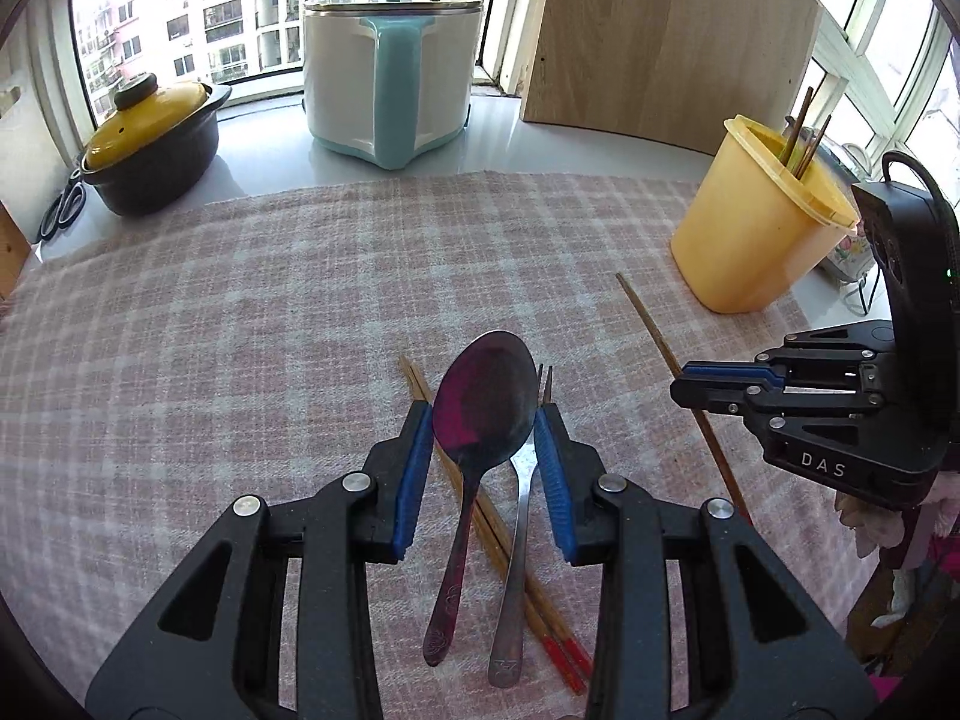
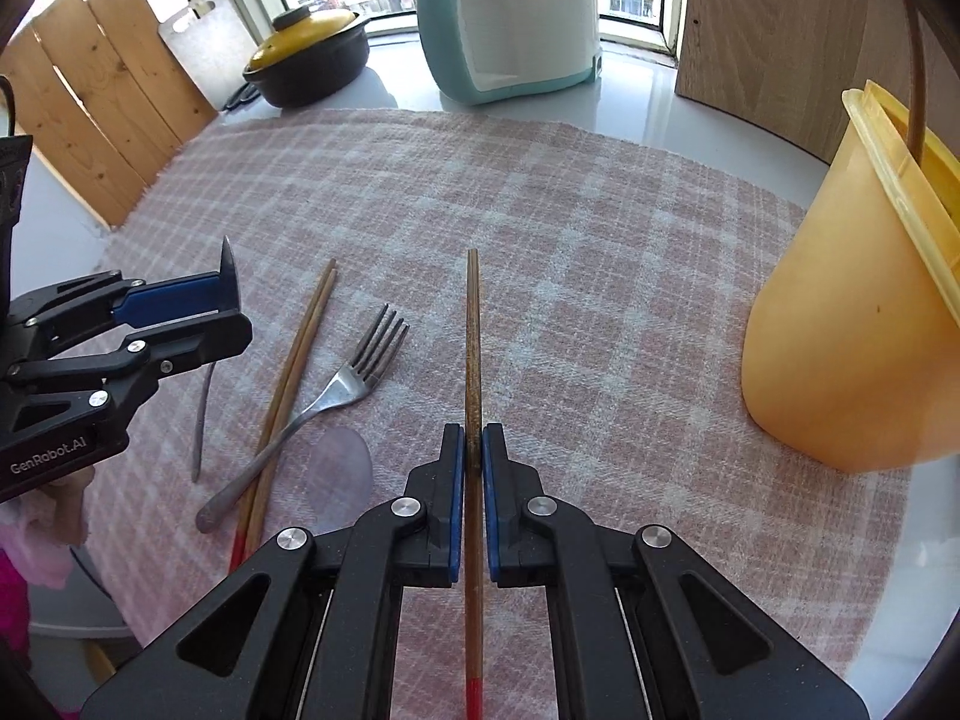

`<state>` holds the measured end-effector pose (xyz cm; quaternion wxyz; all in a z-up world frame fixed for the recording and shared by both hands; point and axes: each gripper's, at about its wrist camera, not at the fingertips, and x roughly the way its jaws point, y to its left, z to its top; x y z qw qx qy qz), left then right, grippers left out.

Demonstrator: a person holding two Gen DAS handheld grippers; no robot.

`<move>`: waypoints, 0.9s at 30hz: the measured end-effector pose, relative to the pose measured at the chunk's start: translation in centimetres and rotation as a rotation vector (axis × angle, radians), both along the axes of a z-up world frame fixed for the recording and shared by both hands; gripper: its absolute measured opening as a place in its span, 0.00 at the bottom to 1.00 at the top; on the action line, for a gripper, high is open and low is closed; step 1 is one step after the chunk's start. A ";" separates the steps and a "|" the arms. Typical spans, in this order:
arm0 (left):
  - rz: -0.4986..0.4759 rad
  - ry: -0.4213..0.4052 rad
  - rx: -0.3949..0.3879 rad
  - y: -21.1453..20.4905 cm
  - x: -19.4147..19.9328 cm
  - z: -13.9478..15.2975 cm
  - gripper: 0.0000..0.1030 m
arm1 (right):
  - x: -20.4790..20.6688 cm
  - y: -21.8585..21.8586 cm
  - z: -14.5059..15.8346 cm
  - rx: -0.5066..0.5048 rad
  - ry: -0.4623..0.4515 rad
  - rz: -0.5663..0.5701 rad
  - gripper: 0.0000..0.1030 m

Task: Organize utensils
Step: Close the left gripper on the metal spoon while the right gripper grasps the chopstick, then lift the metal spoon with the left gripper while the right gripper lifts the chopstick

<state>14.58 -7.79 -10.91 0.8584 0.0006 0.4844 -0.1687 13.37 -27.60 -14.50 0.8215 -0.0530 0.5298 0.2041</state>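
My left gripper (image 1: pixel 486 417) is shut on the bowl of a metal spoon (image 1: pixel 480 378). The spoon is lifted off the plaid cloth (image 1: pixel 240 330) and its handle hangs back toward the camera. In the right wrist view the left gripper (image 2: pixel 234 312) shows at the left with the spoon (image 2: pixel 230 276) edge-on. My right gripper (image 2: pixel 473 435) is shut on a brown, red-ended chopstick (image 2: pixel 473 330); the left wrist view shows the right gripper (image 1: pixel 681 381) gripping that chopstick (image 1: pixel 654 336). A fork (image 2: pixel 360 372) and a pair of chopsticks (image 2: pixel 300 354) lie on the cloth. The yellow holder (image 2: pixel 852 330) stands at the right with chopsticks in it.
At the back stand a white and teal cooker (image 1: pixel 390 72) and a black pot with a yellow lid (image 1: pixel 150 144); scissors (image 1: pixel 63 210) lie beside the pot. A wooden board (image 1: pixel 660 42) leans behind the yellow holder (image 1: pixel 750 228). Wooden slats (image 2: pixel 90 108) line the left side.
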 end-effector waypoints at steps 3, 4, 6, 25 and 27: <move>0.006 -0.030 -0.010 0.3 -0.5 1.4 0.34 | -0.2 0.1 0.7 0.008 -0.028 -0.002 0.04; 0.006 -0.042 -0.013 0.3 -0.7 1.9 0.34 | -0.3 0.0 1.0 0.011 -0.037 -0.005 0.04; 0.005 -0.068 -0.019 0.2 -1.1 2.9 0.34 | -0.4 -0.2 1.6 0.016 -0.056 -0.008 0.04; 0.020 -0.045 -0.030 -0.3 1.5 2.5 0.12 | -0.9 -1.8 3.3 0.014 -0.120 -0.020 0.04; 0.007 -0.020 -0.050 -0.6 2.5 1.9 0.19 | -1.1 -2.0 3.2 0.019 -0.111 -0.025 0.04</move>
